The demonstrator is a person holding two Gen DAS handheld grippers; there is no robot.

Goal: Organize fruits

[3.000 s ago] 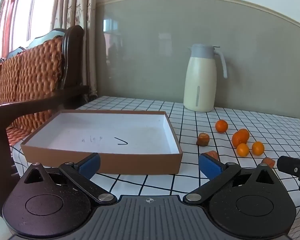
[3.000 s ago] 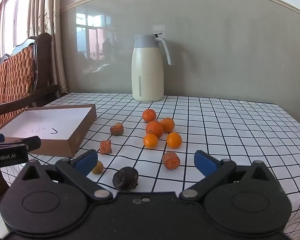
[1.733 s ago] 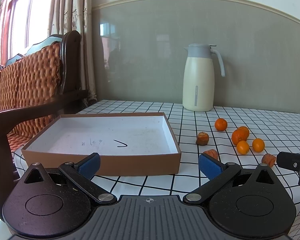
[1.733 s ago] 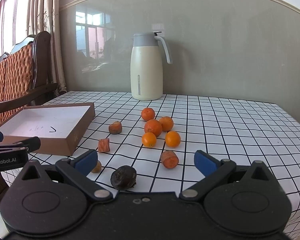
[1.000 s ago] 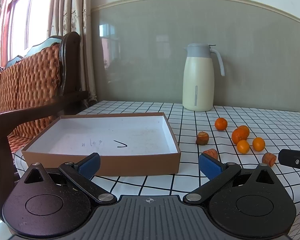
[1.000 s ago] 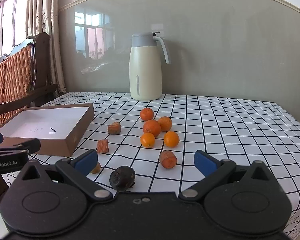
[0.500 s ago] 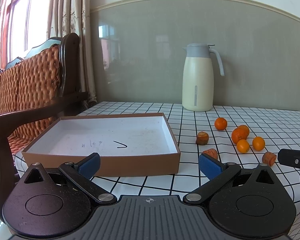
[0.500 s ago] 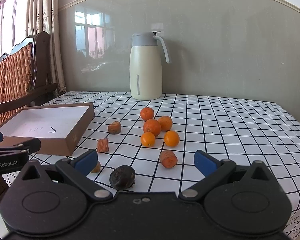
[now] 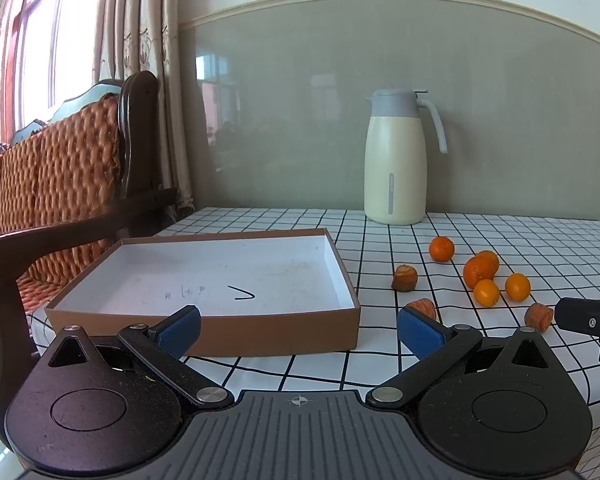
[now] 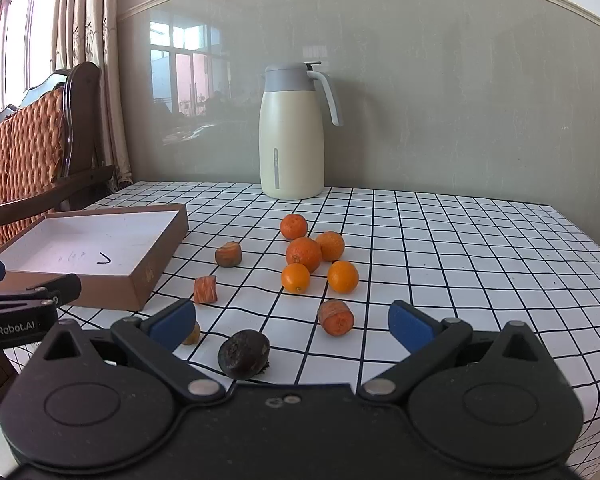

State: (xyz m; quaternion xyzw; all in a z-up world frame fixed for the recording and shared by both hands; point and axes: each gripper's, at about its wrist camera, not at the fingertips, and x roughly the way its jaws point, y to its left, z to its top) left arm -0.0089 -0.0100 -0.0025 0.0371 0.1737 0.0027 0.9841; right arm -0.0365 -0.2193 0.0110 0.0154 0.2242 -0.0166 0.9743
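A shallow brown box (image 9: pixel 204 322) (image 10: pixel 156 268) with a white floor lies empty at the table's left. Several oranges (image 10: pixel 303 254) (image 9: pixel 479 271) cluster mid-table, with carrot chunks (image 10: pixel 336 317) (image 10: pixel 205 289) (image 10: pixel 228 255) around them and a dark round fruit (image 10: pixel 244 353) nearest the right wrist camera. A small yellowish fruit (image 10: pixel 192 335) peeks from behind the right gripper's left finger. My left gripper (image 9: pixel 299 329) hangs open before the box's near wall. My right gripper (image 10: pixel 291 326) is open just short of the dark fruit and a carrot chunk. Neither holds anything.
A cream thermos jug (image 10: pixel 292 130) with a grey lid stands at the back by the wall. A checked cloth (image 10: pixel 440 248) covers the table, which ends at right and front. A woven wooden armchair (image 9: pixel 56 184) stands against the table's left side.
Both grippers stay open and nearly still; the views have drifted only slightly. No fruit has moved.
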